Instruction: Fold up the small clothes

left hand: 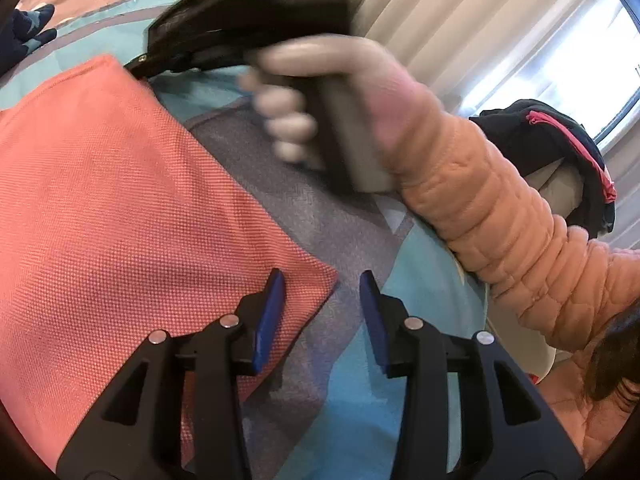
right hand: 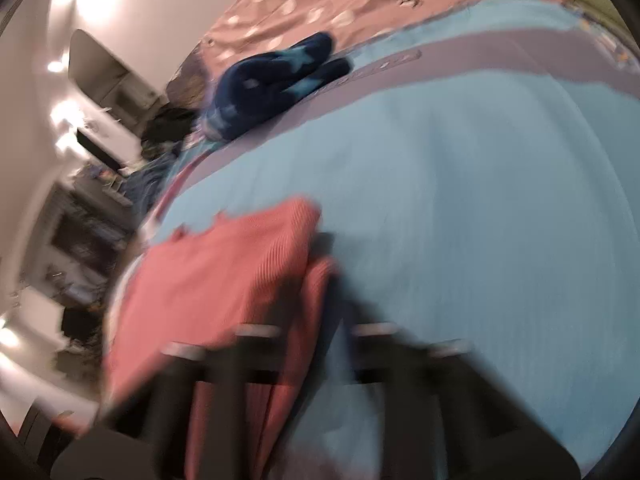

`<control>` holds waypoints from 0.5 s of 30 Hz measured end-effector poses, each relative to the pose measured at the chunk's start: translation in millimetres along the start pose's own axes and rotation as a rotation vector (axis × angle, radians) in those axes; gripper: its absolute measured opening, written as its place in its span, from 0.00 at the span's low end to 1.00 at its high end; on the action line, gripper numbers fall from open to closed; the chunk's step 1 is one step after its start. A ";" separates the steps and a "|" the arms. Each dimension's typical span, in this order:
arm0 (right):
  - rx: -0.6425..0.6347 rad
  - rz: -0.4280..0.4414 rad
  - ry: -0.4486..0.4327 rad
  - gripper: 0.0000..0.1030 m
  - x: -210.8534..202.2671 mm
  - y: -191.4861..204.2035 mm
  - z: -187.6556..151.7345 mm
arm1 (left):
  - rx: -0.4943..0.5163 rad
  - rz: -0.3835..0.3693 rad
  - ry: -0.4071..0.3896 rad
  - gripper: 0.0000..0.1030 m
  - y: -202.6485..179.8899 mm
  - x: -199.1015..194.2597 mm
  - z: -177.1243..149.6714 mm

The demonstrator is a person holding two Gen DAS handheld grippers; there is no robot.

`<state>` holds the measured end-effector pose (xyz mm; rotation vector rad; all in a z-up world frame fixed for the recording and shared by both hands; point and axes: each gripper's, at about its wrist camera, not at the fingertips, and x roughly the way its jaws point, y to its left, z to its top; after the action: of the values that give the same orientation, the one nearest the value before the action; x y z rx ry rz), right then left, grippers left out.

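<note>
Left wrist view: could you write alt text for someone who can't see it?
An open gripper with blue pads hovers over the corner of a coral cloth lying on a blue and grey bedspread. Beyond it, a hand in a peach sleeve holds a second, blurred gripper.

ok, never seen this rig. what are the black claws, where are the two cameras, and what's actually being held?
No robot here: a person holds a two-finger gripper in each hand, and each gripper carries a fisheye camera looking out along its fingers.

The left wrist view shows the left gripper, blue pads apart and holding nothing, over a corner of the pink cloth. Further off, the person's right hand, in an orange puffy sleeve, holds the other gripper.

The right wrist view is blurred. The right gripper is shut, and a fold of the pink cloth appears pinched at its tips.

The cloth lies on a blue and grey bedspread. A dark blue star-patterned garment lies further back, untouched.
</note>
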<state>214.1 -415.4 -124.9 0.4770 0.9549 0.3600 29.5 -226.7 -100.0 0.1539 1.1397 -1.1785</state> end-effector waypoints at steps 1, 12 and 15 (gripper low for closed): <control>0.036 0.005 -0.007 0.01 3.9 -5.2 2.8 | 0.002 0.000 0.003 0.39 0.2 0.9 0.4; -0.079 0.159 0.022 0.14 -109.7 -7.1 -78.2 | 0.048 0.022 -0.091 0.44 -5.1 -37.0 2.3; -0.127 0.227 0.094 0.17 -123.0 2.5 -121.9 | 0.020 0.149 -0.151 0.44 20.3 -66.6 15.9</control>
<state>45.7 -446.2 -98.4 0.4565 0.9649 0.6491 59.6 -184.8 -50.6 0.1591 0.9674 -1.0513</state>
